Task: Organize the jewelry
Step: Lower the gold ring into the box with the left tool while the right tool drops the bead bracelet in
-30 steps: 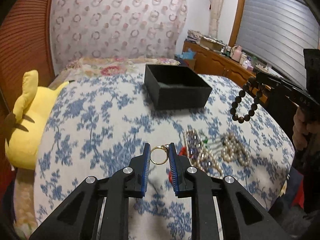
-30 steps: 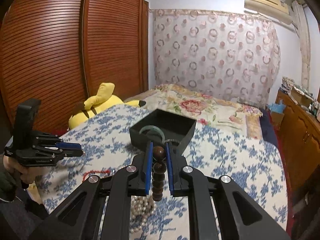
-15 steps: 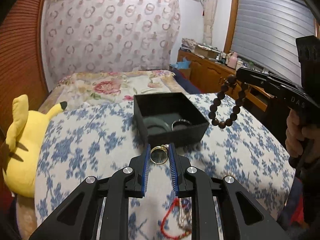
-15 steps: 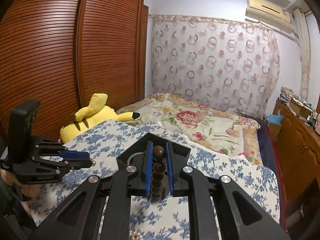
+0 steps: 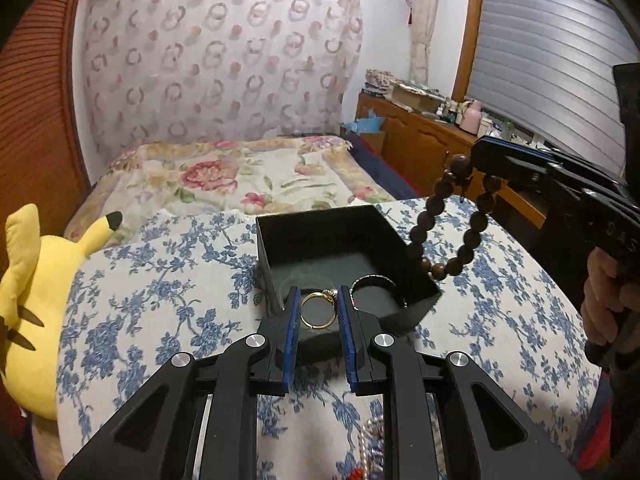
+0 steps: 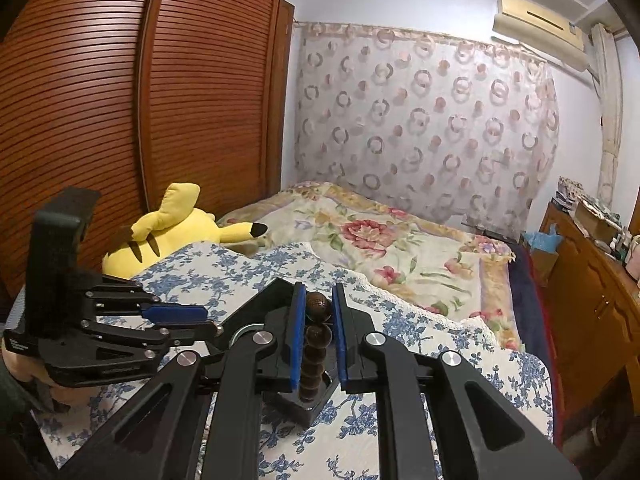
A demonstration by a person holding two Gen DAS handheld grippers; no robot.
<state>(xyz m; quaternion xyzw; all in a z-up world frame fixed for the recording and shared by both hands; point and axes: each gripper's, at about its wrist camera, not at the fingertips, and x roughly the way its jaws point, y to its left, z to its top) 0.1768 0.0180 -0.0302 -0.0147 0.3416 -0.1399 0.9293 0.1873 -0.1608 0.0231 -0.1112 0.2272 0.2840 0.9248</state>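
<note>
At lower centre, the left tool point(image 5: 319, 307) pinches a thin gold ring point(image 5: 317, 310) over the black box point(image 5: 416, 286); at right, the right tool point(image 6: 315, 310) clamps a dark wooden bead bracelet point(image 5: 456, 224) hanging beside the box

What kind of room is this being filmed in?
Most likely a home bedroom: a bed with a floral quilt, a yellow plush toy by a wooden wardrobe, and a curtain behind the bed.
</note>
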